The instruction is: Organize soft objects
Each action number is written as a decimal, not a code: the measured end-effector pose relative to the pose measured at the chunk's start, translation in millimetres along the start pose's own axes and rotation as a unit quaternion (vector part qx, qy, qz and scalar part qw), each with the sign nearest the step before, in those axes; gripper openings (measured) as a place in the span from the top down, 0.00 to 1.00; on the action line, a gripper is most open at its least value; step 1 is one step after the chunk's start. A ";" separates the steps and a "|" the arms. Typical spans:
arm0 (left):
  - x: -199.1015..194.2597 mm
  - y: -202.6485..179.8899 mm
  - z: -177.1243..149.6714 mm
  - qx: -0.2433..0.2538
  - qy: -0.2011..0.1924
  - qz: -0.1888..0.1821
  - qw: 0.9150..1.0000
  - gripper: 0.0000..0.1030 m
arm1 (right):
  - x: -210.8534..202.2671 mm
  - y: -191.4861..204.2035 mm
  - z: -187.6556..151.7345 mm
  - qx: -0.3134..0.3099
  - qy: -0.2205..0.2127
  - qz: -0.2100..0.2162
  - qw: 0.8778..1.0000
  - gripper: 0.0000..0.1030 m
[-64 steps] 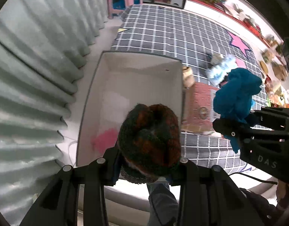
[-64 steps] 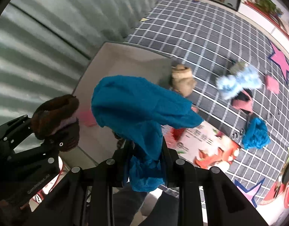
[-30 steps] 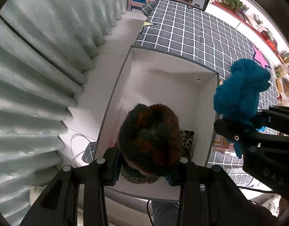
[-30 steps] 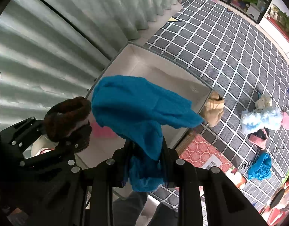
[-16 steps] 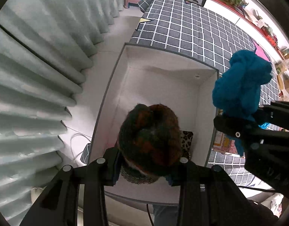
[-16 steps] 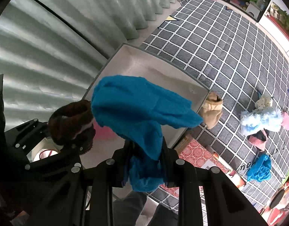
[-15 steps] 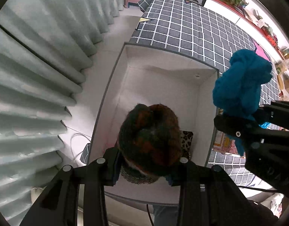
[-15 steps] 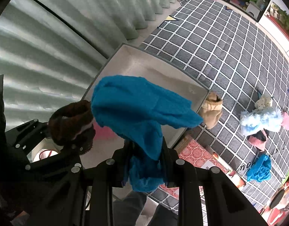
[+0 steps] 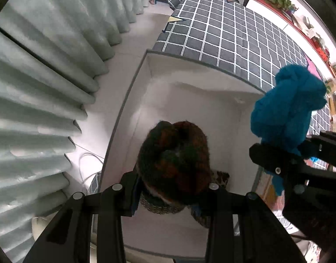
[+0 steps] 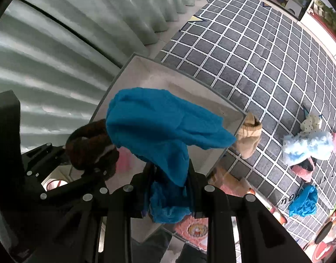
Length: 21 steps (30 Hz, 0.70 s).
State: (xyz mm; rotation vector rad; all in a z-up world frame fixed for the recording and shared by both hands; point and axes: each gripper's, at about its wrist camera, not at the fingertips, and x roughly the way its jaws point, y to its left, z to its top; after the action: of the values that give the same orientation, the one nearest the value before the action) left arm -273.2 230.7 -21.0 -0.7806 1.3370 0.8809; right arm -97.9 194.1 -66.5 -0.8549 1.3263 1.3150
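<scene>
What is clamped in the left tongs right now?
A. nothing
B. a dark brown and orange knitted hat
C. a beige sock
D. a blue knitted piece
B: the left tongs are shut on the dark brown and orange knitted hat above the white box; the blue knitted piece is in the right tongs.
</scene>
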 end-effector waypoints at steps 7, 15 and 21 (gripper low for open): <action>18.2 -1.2 13.9 0.000 0.007 0.007 1.000 0.61 | 14.3 -7.0 14.3 0.015 0.011 0.002 1.000 0.73; 33.9 -6.7 13.6 0.004 0.022 0.008 1.000 0.59 | 28.5 -13.6 16.5 0.024 0.024 0.013 0.999 0.73; 34.7 -9.1 13.7 0.006 0.020 0.005 1.000 0.51 | 35.4 -19.0 17.3 0.033 0.030 0.021 0.999 0.73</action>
State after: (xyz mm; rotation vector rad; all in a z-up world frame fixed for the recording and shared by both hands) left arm -257.9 241.3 -54.6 -0.7875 1.3807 0.8684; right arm -84.0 214.4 -102.8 -0.8299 1.4339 1.2804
